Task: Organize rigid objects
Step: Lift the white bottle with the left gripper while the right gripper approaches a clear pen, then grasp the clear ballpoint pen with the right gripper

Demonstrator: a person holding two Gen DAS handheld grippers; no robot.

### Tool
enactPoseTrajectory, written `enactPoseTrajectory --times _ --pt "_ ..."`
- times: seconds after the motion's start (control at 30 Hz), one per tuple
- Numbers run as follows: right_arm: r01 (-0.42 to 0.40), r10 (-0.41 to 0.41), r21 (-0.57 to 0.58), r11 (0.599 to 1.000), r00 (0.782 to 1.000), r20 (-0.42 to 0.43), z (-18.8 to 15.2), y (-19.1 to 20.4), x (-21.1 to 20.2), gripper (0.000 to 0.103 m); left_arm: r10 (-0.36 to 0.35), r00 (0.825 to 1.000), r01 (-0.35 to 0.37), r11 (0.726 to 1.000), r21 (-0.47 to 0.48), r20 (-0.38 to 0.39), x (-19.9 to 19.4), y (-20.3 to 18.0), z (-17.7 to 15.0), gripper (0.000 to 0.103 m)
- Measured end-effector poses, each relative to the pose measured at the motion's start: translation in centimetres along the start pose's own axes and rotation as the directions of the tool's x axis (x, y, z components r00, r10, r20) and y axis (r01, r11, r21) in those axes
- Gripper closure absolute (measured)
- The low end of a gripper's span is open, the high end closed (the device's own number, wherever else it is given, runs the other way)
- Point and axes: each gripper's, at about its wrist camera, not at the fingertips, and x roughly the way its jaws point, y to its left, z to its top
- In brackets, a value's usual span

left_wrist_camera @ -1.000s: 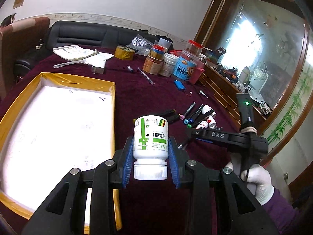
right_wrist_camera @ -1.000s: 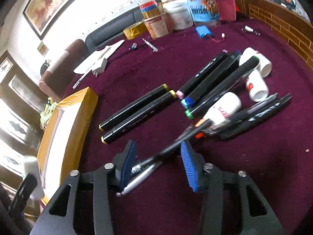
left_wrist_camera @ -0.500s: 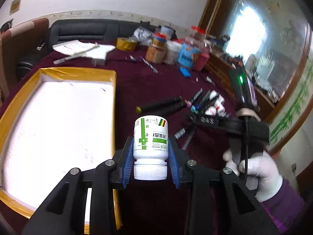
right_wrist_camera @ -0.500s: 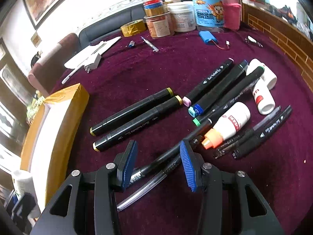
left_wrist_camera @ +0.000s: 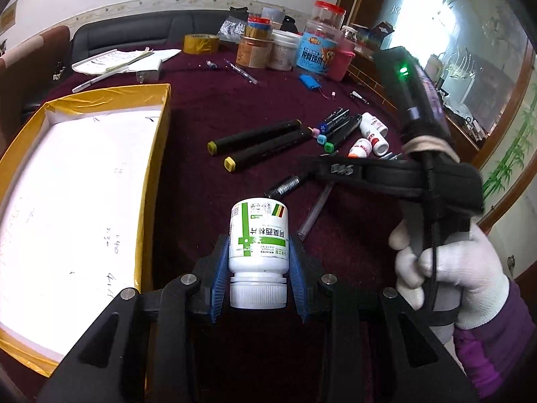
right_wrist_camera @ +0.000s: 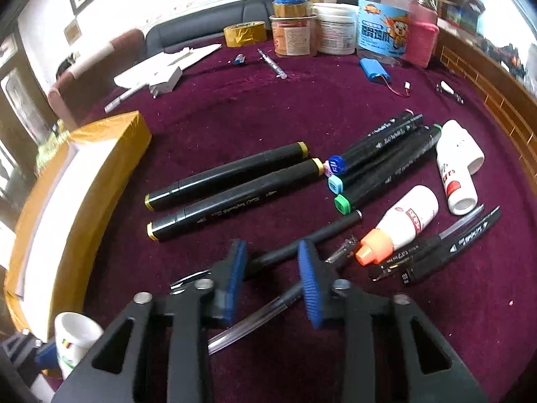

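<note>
your left tongs are clamped on a white pill bottle, cap toward the camera, blue pads pressing both its sides. it hangs above the maroon table, just beside the right wall of the yellow-edged box.

your right tongs have just been closing, and a black pen runs slantwise between the blue pads; whether the pads press on it yet cannot be told, for the frame is blurred there. a clear pen lies just under the tongs on the table.

the right view alone shows the pen between the pads, and beyond it two yellow-capped markers, three more markers with blue, teal and green ends, and a white tube with an orange cap. the bottle shows there only as a white edge at lower left.

the left view alone shows your right hand: white glove, purple sleeve, gripping the handle, its tongs angled down at the pens. the box floor is white.
</note>
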Motion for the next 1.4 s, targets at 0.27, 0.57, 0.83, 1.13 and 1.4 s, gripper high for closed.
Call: enactPoseTrajectory --times 0.27,0.57,0.83,1.13,1.4 --pt "-0.058 0.059 0.031 0.998 0.998 -0.027 -0.2 -0.8 0.0 0.100 -0.005 1.000 0.005 1.000 -0.001 -0.016 0.5 -0.4 -0.1 0.072" --pt "-0.130 0.133 0.106 0.986 0.991 -0.029 -0.5 -1.8 -0.2 0.087 -0.034 0.999 0.033 0.999 -0.039 -0.023 0.7 0.4 -0.1 0.072" --pt "-0.150 0.157 0.195 0.969 0.988 -0.017 -0.9 -3.7 -1.9 0.077 -0.083 0.997 0.083 0.995 -0.052 0.000 0.1 0.9 -0.1 0.072" --pt "-0.014 0.020 0.132 0.991 0.999 -0.050 -1.8 -2.1 -1.0 0.077 -0.105 0.994 0.104 0.994 -0.043 -0.015 0.4 0.5 -0.3 0.072" --pt "0.004 -0.003 0.062 0.998 1.000 -0.018 -2.6 -1.3 -1.6 0.095 -0.106 0.994 0.108 0.992 -0.064 0.031 -1.5 1.7 0.4 0.072"
